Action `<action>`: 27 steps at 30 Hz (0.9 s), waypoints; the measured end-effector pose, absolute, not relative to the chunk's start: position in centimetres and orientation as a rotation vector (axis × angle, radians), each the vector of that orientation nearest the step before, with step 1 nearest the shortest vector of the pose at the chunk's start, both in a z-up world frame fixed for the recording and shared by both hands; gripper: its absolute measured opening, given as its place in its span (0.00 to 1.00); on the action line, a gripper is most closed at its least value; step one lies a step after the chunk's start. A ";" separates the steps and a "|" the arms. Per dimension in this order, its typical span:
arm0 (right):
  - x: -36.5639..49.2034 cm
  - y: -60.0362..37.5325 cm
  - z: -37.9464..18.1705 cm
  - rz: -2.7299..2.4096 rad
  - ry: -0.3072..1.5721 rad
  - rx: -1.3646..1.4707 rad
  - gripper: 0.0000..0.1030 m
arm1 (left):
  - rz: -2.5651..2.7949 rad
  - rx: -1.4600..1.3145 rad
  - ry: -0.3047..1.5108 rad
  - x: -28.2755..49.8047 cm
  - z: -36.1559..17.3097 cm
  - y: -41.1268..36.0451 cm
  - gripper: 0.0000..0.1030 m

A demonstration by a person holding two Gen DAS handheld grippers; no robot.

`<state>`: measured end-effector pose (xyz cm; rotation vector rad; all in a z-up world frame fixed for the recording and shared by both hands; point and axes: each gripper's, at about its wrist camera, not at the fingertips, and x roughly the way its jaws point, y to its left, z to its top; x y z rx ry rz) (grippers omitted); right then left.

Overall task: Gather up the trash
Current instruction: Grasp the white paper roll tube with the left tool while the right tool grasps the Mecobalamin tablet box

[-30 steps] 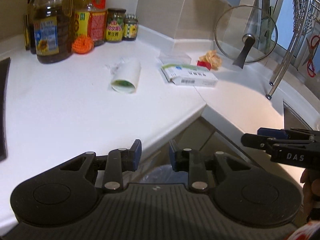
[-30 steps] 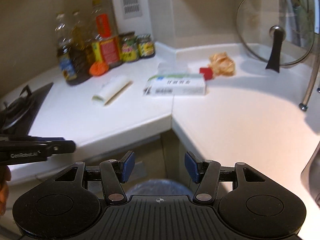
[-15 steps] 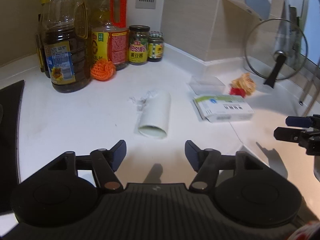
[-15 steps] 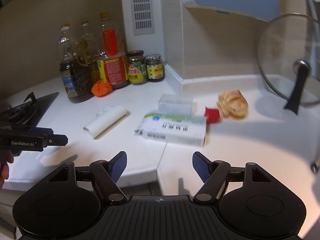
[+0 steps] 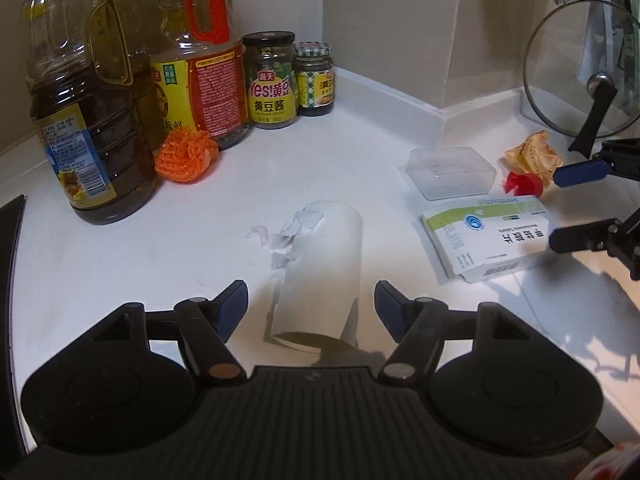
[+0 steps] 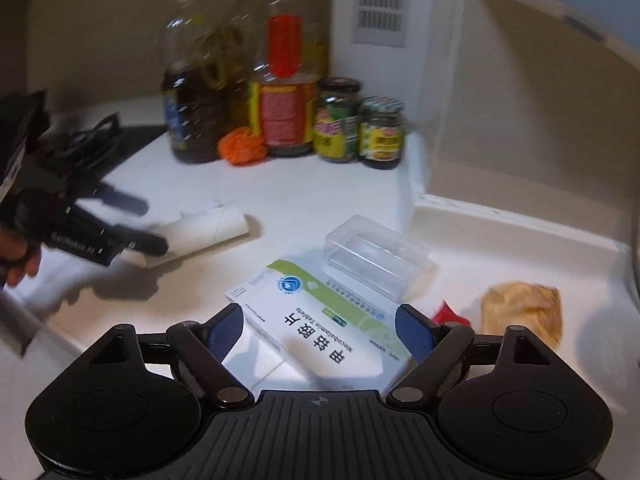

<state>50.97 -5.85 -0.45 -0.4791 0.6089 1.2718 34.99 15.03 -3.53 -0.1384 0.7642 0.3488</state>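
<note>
A white paper tube (image 5: pixel 324 264) lies on the white counter (image 5: pixel 120 272) with torn tissue scraps (image 5: pixel 288 232) beside it. My left gripper (image 5: pixel 310 304) straddles the tube's near end, jaws opening, pads clear of it; it also shows in the right wrist view (image 6: pixel 150 224). A green-and-white medicine box (image 6: pixel 320 320) lies flat between the opening jaws of my right gripper (image 6: pixel 320 324), untouched. In the left wrist view the right gripper (image 5: pixel 560 206) hovers over that box (image 5: pixel 488 240). Behind it lie a clear plastic box (image 6: pixel 376 258), a red cap (image 6: pixel 448 312) and a crumpled yellow wrapper (image 6: pixel 520 312).
Oil bottles (image 5: pixel 88 120), sauce jars (image 5: pixel 272 80) and an orange scrubber (image 5: pixel 186 156) stand along the back wall. A glass pot lid (image 5: pixel 580 72) leans at the right. The black stove (image 6: pixel 100 144) borders the counter on the left. A hand (image 6: pixel 20 256) holds the left gripper.
Both grippers moved forward from over the bin below the counter edge to over the counter, and both jaws widened. The left now flanks the tube, the right flanks the medicine box.
</note>
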 end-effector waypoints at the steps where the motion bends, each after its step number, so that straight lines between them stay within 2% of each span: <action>1: 51.1 -5.3 -0.7 1.303 0.604 -0.524 0.83 | 0.354 -0.145 0.765 35.0 -3.6 15.2 0.65; 3: 51.3 -4.2 -1.3 1.357 0.583 -0.617 0.86 | 0.364 -0.161 0.766 35.1 -3.7 15.6 0.65; 10: 53.1 -1.5 -3.0 1.489 0.589 -0.818 0.87 | 0.374 -0.184 0.772 35.1 -4.0 16.1 0.65; 18: 54.6 0.0 -3.9 1.531 0.678 -0.838 0.87 | 0.343 -0.145 0.793 36.1 -4.0 15.7 0.65; 23: 54.1 -0.5 -3.8 1.497 0.714 -0.782 0.75 | 0.322 -0.132 0.810 37.1 -4.3 15.4 0.60; 27: 53.5 -1.1 -3.6 1.371 0.763 -0.709 0.74 | 0.317 -0.122 0.819 37.6 -4.5 15.2 0.59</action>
